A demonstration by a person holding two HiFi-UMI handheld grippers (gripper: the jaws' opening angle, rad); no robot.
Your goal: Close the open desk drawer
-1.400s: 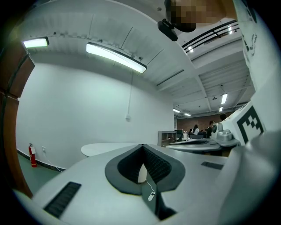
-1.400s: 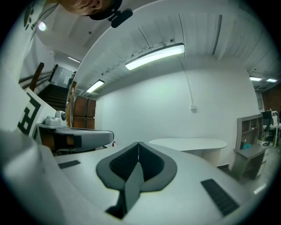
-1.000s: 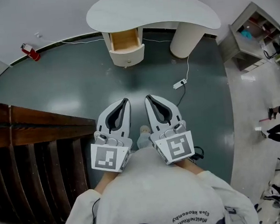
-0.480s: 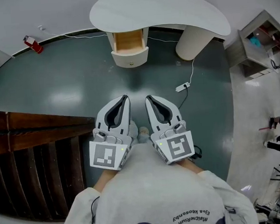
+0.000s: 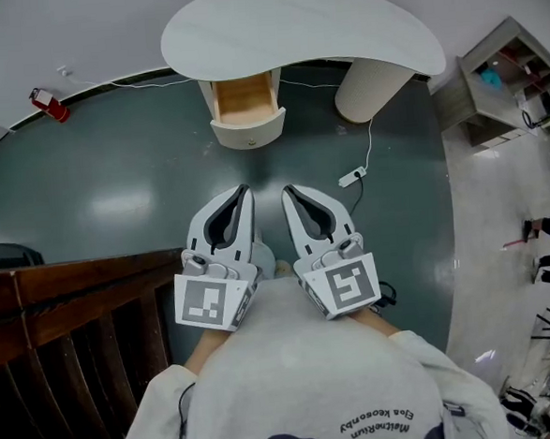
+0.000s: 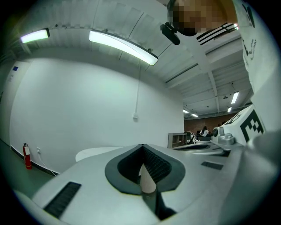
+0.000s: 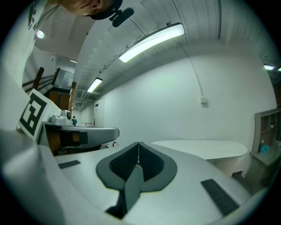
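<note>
While two tongs (image 5: 245, 190) (image 5: 287, 190) hover shut, one drawer (image 5: 245, 103) gapes.

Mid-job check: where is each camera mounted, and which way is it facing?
Head view: on the head, steeply down at floor, desk and open drawer; left gripper, right gripper, sleeves show.
Left gripper view: on the left gripper, level toward wall and desk; its shut jaws show.
Right gripper view: same from the right gripper; shut jaws show.
All share the desk.
</note>
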